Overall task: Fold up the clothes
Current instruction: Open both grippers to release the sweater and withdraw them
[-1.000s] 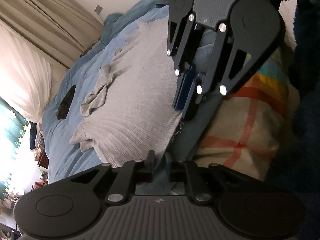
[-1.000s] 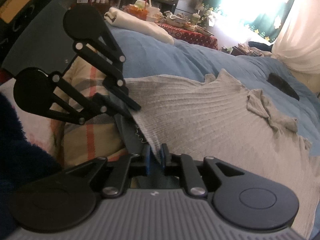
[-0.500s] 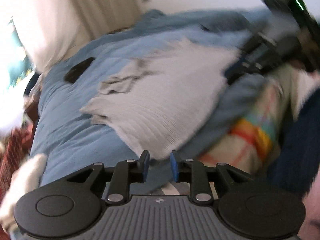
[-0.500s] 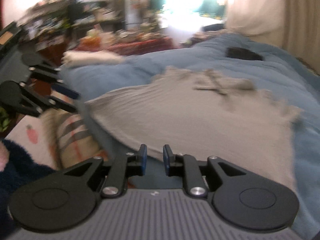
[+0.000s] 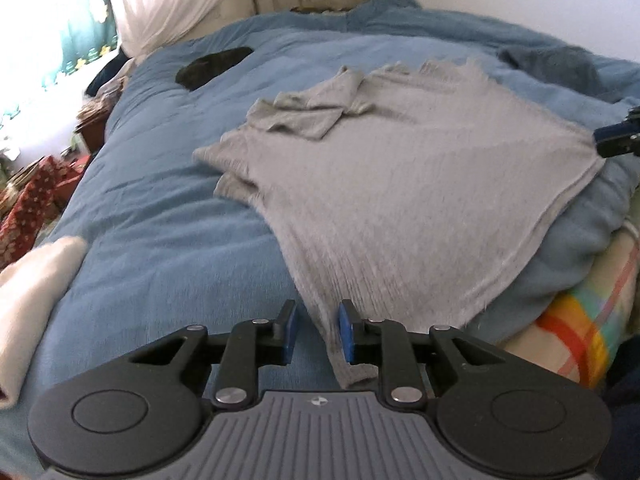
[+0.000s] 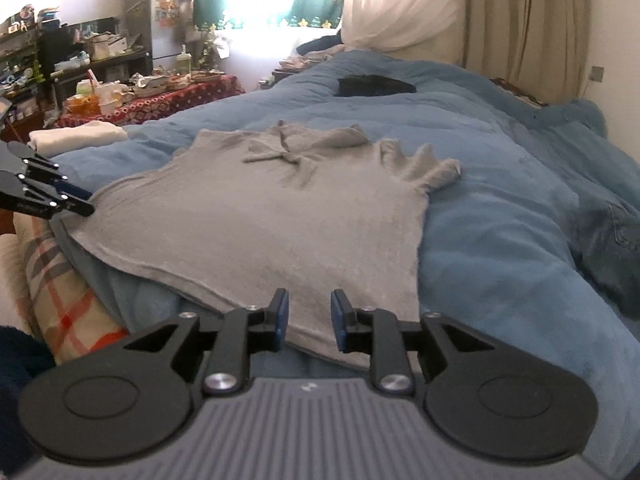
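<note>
A grey ribbed knit top [image 5: 400, 184] lies spread flat on the blue bedcover [image 5: 168, 240], its bow-tied neckline at the far end. My left gripper [image 5: 316, 322] is open, and the top's near left hem corner lies loose between its blue pads. In the right wrist view the same top [image 6: 280, 216] fills the middle. My right gripper [image 6: 306, 314] is open over the near right hem edge, gripping nothing. Each gripper shows in the other's view: the right gripper's tip [image 5: 616, 140] at the far right edge, the left gripper [image 6: 48, 200] at the hem's left corner.
A black object [image 6: 376, 85] lies on the far bedcover. A folded white cloth [image 5: 32, 292] sits at the left. A checked blanket [image 6: 60, 300] hangs off the near bed edge. Dark blue jeans [image 6: 612, 240] lie right. A cluttered table [image 6: 160, 96] stands beyond the bed.
Both grippers were shut on the top's hem, close together. They have swung apart and opened, and the top now lies flat on the bed.
</note>
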